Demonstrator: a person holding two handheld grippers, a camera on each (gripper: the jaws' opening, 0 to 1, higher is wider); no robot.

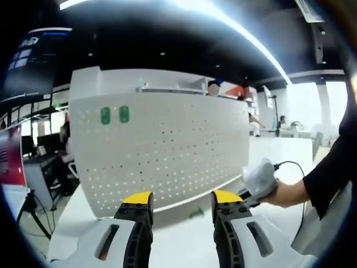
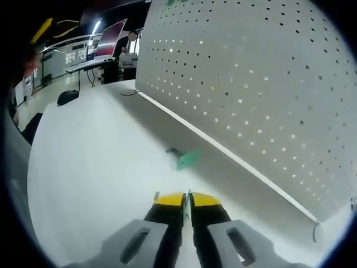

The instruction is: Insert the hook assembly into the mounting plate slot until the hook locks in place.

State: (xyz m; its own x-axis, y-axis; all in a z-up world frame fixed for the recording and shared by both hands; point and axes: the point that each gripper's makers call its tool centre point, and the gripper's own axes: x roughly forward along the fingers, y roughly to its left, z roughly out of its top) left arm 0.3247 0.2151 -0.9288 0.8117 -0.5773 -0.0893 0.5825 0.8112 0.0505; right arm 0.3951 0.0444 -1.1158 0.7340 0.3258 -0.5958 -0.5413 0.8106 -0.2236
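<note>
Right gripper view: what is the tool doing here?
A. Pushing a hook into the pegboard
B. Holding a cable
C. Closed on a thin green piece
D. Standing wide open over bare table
C: the right tool has its yellow tips pressed together with a thin green piece edge-on between them.

I count one pegboard point(image 1: 167, 151) standing on one white table point(image 2: 95, 167). Two green hooks point(image 1: 105, 115) sit side by side high on the board. One more green hook point(image 2: 188, 158) lies on the table near the board's foot, and a thin green piece point(image 2: 186, 207) is pinched between my right jaws; I cannot tell for sure that it is a hook, but if so that makes four. I hold two grippers, the left point(image 1: 181, 196) and the right point(image 2: 187, 200), each with two yellow-tipped jaws.
</note>
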